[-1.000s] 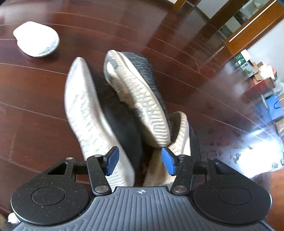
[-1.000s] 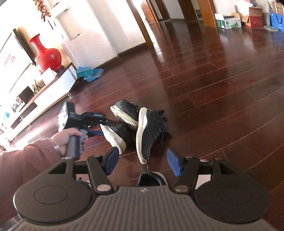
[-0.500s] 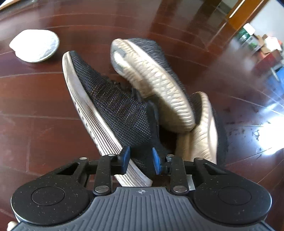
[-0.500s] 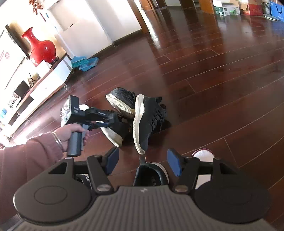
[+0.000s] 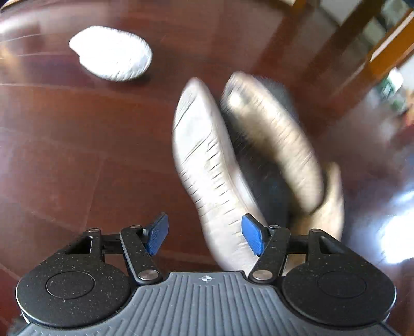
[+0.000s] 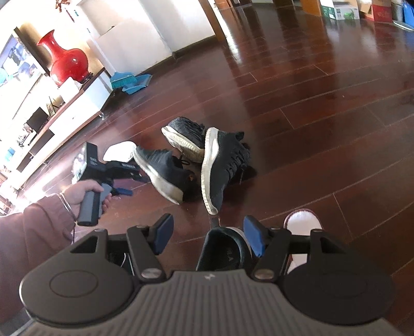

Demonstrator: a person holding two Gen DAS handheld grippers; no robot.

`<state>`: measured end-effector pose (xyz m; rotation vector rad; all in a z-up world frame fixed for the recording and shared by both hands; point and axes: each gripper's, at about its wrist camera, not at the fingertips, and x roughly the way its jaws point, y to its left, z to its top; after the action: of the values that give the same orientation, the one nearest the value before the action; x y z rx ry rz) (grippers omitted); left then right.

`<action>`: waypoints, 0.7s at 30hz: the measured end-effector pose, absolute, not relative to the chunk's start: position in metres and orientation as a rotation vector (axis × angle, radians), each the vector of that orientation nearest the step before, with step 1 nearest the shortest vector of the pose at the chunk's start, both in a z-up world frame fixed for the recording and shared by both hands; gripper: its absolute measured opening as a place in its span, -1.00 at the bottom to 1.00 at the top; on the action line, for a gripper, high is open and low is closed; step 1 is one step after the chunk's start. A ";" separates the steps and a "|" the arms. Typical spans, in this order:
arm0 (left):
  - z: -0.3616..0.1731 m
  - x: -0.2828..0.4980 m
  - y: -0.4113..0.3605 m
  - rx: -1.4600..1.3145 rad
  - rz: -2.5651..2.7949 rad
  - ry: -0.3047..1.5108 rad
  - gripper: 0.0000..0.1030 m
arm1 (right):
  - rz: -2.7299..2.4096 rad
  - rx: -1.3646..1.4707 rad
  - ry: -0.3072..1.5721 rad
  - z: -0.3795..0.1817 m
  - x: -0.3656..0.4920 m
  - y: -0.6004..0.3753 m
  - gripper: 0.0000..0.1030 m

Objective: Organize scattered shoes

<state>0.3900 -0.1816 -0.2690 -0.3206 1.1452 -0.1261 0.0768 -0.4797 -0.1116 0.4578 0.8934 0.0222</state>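
Note:
Three black sneakers with white soles lie piled on the dark wood floor. In the right wrist view they are the left sneaker (image 6: 163, 168), the far one (image 6: 186, 134) and the one on its side (image 6: 220, 165). My left gripper (image 6: 130, 184), held in a hand, sits just left of that pile. Its jaws are opening, and the pale sole of the nearest sneaker (image 5: 207, 168) runs down between the pads of the left gripper (image 5: 205, 237) without being pressed. My right gripper (image 6: 208, 236) is open above another black shoe (image 6: 225, 249), which lies near its right pad.
One white slipper (image 5: 111, 53) lies beyond the pile and another white slipper (image 6: 302, 222) lies by my right gripper. A red vase (image 6: 68, 63), a low white cabinet (image 6: 77, 108) and a blue dustpan (image 6: 132, 81) stand along the far left wall. Boxes (image 6: 339, 10) sit at the far right.
My left gripper closed around the nearest sneaker, then opened and pulled back to the left. That sneaker now shows its sole. The right gripper has barely moved.

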 end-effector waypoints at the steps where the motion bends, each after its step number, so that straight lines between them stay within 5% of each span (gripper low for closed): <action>1: -0.257 0.392 -0.198 -0.359 -0.173 1.103 0.41 | 0.023 0.458 0.894 -0.111 0.076 -0.480 0.23; 9: -0.290 0.400 -0.247 -0.366 -0.203 1.181 0.38 | 0.035 0.453 0.885 -0.104 0.070 -0.482 0.23; 12: -0.304 0.393 -0.242 -0.244 -0.176 1.180 0.00 | 0.032 0.452 0.880 -0.103 0.069 -0.486 0.23; 14: -0.303 0.392 -0.243 -0.170 -0.161 1.190 -0.42 | 0.027 0.454 0.878 -0.103 0.068 -0.490 0.23; 15: -0.301 0.392 -0.244 -0.110 -0.146 1.200 -0.43 | 0.024 0.457 0.881 -0.104 0.067 -0.493 0.23; 16: -0.299 0.391 -0.245 -0.050 -0.131 1.208 -0.33 | 0.019 0.463 0.886 -0.106 0.067 -0.496 0.23; 18: -0.308 0.389 -0.237 0.022 -0.038 1.283 0.54 | 0.013 0.476 0.899 -0.111 0.067 -0.498 0.23; 19: -0.312 0.388 -0.232 0.057 0.010 1.321 0.77 | 0.012 0.479 0.903 -0.113 0.068 -0.498 0.23; 21: -0.311 0.382 -0.213 -0.065 -0.009 1.319 0.60 | 0.016 0.486 0.913 -0.116 0.069 -0.497 0.23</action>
<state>0.3815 -0.2133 -0.3110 -0.0649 1.3185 -0.0089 0.0693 -0.4966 -0.1159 0.4861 0.9131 0.0157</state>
